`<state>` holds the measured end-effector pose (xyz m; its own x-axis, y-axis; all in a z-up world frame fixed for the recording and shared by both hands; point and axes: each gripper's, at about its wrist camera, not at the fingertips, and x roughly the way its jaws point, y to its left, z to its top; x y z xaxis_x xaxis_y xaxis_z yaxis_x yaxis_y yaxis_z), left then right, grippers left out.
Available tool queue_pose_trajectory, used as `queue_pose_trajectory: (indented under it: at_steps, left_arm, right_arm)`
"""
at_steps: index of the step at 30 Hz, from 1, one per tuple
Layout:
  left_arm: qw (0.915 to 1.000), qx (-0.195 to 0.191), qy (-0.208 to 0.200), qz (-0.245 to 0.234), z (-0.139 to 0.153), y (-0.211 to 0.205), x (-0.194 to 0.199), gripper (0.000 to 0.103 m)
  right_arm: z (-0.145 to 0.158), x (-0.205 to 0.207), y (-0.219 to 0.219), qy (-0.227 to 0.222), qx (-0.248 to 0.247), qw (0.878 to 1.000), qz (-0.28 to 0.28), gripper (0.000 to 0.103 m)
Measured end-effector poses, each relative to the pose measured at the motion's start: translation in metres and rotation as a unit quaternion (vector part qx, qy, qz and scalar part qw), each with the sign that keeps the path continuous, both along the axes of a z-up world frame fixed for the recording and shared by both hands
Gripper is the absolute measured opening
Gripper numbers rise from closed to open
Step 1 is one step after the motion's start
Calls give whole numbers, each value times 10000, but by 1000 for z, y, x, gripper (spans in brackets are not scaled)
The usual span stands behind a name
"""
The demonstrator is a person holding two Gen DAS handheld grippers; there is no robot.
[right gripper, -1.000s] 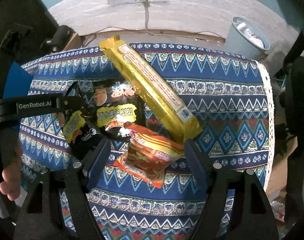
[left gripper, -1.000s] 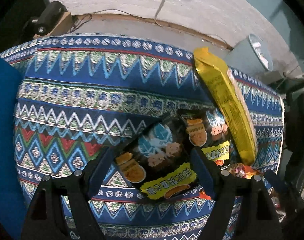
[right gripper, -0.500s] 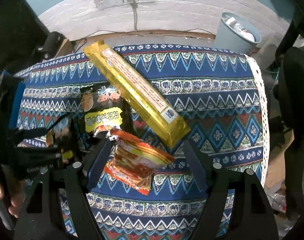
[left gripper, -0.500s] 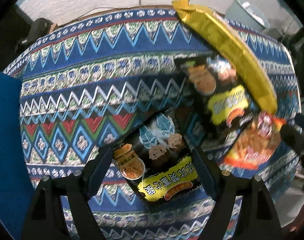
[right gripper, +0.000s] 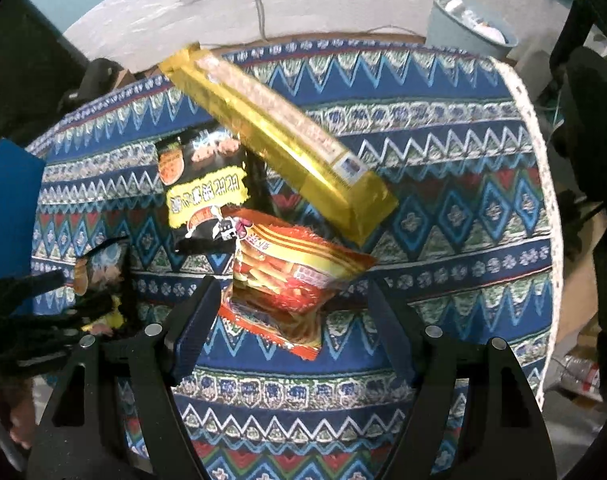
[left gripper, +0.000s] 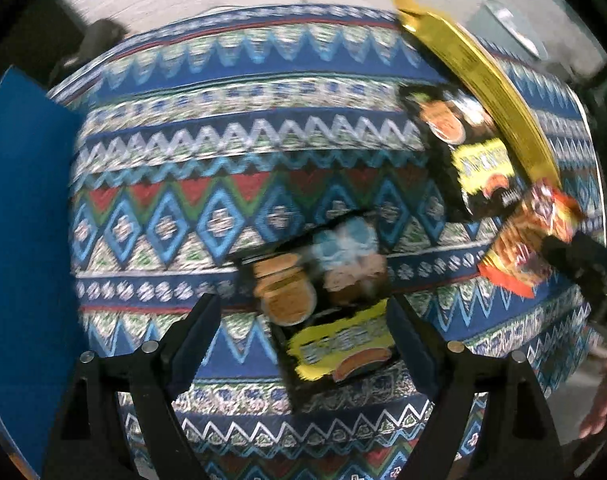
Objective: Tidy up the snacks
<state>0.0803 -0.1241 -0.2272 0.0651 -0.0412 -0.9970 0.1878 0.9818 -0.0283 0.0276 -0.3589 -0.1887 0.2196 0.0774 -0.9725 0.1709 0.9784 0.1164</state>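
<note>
Left wrist view, blurred by motion, looks straight down on the counter (left gripper: 223,128) with its blue zigzag cloth, and the step in hand reads as setting one black snack bag (left gripper: 327,304) apart from the rest of the pile. That bag lies between the fingers of the left claw (left gripper: 303,332), whose jaws have just been opening; the right pad is at the bag's edge and the left pad stands clear of it, so I judge the bag released or nearly so. Far right lie a second black snack bag (left gripper: 463,148), the long gold packet (left gripper: 487,88) and the red-orange snack bag (left gripper: 531,240), with a blue board (left gripper: 19,220) at the left edge. Right wrist view is sharper: the right claw (right gripper: 291,320) points steeply down with its jaws wide apart, one finger on either side of the red-orange snack bag (right gripper: 291,280) and neither pad pressing it. The gold packet (right gripper: 275,136) lies diagonally behind, overlapping the second black bag (right gripper: 203,188); the left claw (right gripper: 55,312) shows dimly at the left over its own bag. Next, as I judge it, the right claw must sink and close on the red-orange bag without catching the gold packet's near end just beside it.
</note>
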Motion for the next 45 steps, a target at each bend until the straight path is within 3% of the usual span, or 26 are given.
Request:
queue_pose_trajectory:
  at_steps: [5, 8, 12, 14, 16, 19, 24, 32, 45]
  left_arm:
    - [9968, -404, 378, 575, -9, 18, -8, 86]
    - [9965, -515, 366, 552, -14, 19, -10, 86]
    - [9982, -358, 299, 384, -18, 2, -7, 86]
    - [9985, -290, 353, 308, -23, -3, -8, 86]
    - [9987, -193, 416, 238, -29, -17, -10, 86]
    - [9992, -51, 401, 53, -37, -36, -8, 86]
    - [9992, 71, 106, -367, -36, -60, -21, 60]
    - [9973, 179, -240, -674, -8, -12, -29, 56]
    - [9880, 324, -1124, -1004, 74, 0, -55, 56]
  right_arm:
    - [-21, 10, 9, 192, -62, 9998, 67, 76]
    - [-31, 13, 12, 278, -81, 9995, 94, 76]
    - [-40, 15, 15, 340, -111, 9992, 205, 76]
    - [-42, 16, 19, 331, -155, 9988, 333, 70]
    - [-44, 13, 24, 318, -173, 9982, 477, 56]
    - [-43, 11, 34, 274, -263, 9971, 664, 48]
    - [-38, 4, 42, 237, -343, 9956, 842, 44]
    - [-18, -4, 58, 50, -473, 9934, 1044, 41]
    - [33, -10, 73, -421, -461, 9895, 1301, 40]
